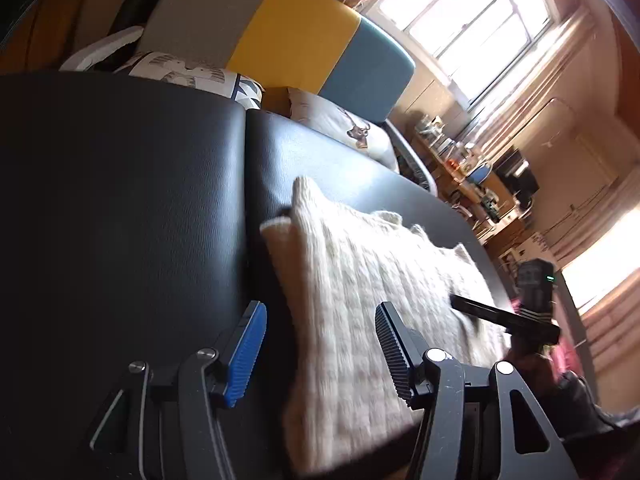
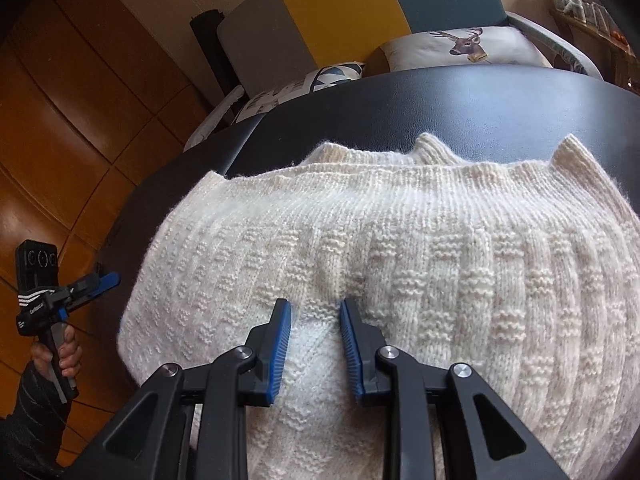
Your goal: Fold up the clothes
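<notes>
One cream cable-knit wool sweater (image 2: 400, 248) lies spread on the black leather-look padded table (image 1: 120, 208) and is used as the landmark here. It is already doubled over, with a second knit layer showing along its far edge, so I'd judge the fold partly done.

Off the sweater's left edge, over the wood floor, is the left gripper (image 2: 102, 280), a black frame with blue ribbed pads, held by a hand (image 2: 64, 354) in a dark sleeve. Its jaws are apart and nothing is between them. In its own view the left gripper (image 1: 320, 352) hangs over the sweater's near left edge without pinching any knit. Likely it has let go of that side, and the cloth there lies flat.

At the sweater's near middle is the right gripper (image 2: 315, 322). Its blue pads are clamped on a raised ridge of knit, and the cloth bunches up between them. It probably holds this spot to pin or lift the centre for the next fold.

Beyond the sweater's far edge are two printed cushions: a geometric one (image 2: 288, 88) to the left and a stag-print one (image 2: 460, 50) to the right. Behind them stands a grey, yellow and blue panelled backrest (image 2: 336, 12).

Count: one sweater, two grippers, two cushions, one table.
</notes>
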Demonstrator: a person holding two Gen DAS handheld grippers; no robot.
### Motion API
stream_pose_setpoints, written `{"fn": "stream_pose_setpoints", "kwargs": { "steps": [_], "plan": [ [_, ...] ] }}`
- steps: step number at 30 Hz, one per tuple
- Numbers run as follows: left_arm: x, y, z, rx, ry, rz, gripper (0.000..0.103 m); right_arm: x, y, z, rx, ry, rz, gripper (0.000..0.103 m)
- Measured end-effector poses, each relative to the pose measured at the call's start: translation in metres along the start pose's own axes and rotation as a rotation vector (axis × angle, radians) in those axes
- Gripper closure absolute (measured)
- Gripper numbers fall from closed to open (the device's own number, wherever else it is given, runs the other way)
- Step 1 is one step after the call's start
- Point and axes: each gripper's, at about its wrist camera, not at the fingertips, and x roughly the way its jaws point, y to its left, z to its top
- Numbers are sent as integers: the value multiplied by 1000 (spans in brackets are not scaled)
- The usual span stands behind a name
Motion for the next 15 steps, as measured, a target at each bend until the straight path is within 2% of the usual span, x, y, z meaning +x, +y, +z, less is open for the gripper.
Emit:
{"fn": "stream_pose_setpoints", "kwargs": {
  "steps": [4,9,13,15],
  "plan": [
    [39,-7,29,44,92,26,47,-23,-2,6,-28,-49,-39,77],
    [76,3,40,3,193,136,46,-48,-26,12,10,-99,-66,77],
    [84,19,32,-80,222,60,45,-44,-52,11,52,-66,-147,77],
    [87,19,29,-80,198,56,41,-37,-64,7,86,-51,-134,77]
  ]
}}
